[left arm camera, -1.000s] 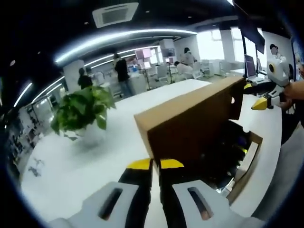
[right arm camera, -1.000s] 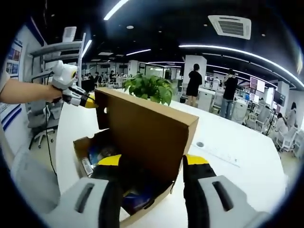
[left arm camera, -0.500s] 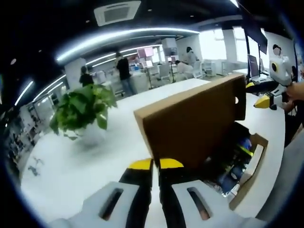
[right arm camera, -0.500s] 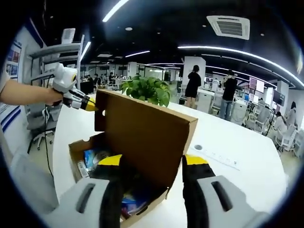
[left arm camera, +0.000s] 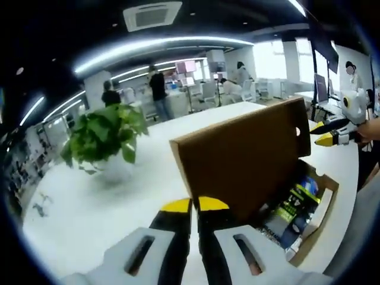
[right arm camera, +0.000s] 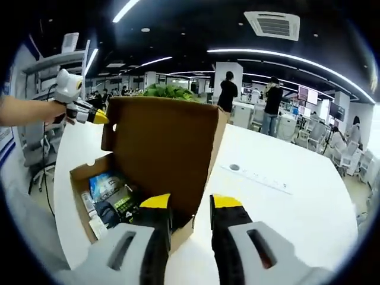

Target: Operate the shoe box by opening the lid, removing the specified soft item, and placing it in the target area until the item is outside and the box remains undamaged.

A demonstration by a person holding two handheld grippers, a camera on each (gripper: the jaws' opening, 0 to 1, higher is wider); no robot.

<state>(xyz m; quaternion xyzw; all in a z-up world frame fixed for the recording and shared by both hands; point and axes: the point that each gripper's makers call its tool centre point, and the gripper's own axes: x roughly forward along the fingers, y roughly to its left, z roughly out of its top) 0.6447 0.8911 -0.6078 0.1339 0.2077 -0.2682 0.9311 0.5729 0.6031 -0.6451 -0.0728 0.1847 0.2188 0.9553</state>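
A brown cardboard shoe box (right arm camera: 78, 178) stands on the white table with its lid (right arm camera: 160, 148) raised upright. Inside lie several packed items (right arm camera: 110, 193), blue and black with yellow print; I cannot pick out a soft item. My left gripper (left arm camera: 195, 205) is shut, its yellow tips pinching the near edge of the lid (left arm camera: 243, 160). From the other side, the left gripper (right arm camera: 95, 116) sits at the lid's far upper corner. My right gripper (right arm camera: 191, 202) is open, its jaws either side of the lid's lower corner. Beyond the lid's far end, the right gripper (left arm camera: 323, 133) stands slightly apart.
A potted green plant (left arm camera: 104, 136) stands on the white table (left arm camera: 89, 208) behind the box. A small round disc (right arm camera: 234, 168) and a long pale strip (right arm camera: 261, 178) lie on the table. Several people (right arm camera: 227, 92) stand at desks far behind.
The right gripper's jaws have narrowed and moved in toward the lid's lower corner. The lid leans further back, and more of the box's contents show. The left gripper stays shut on the lid's edge.
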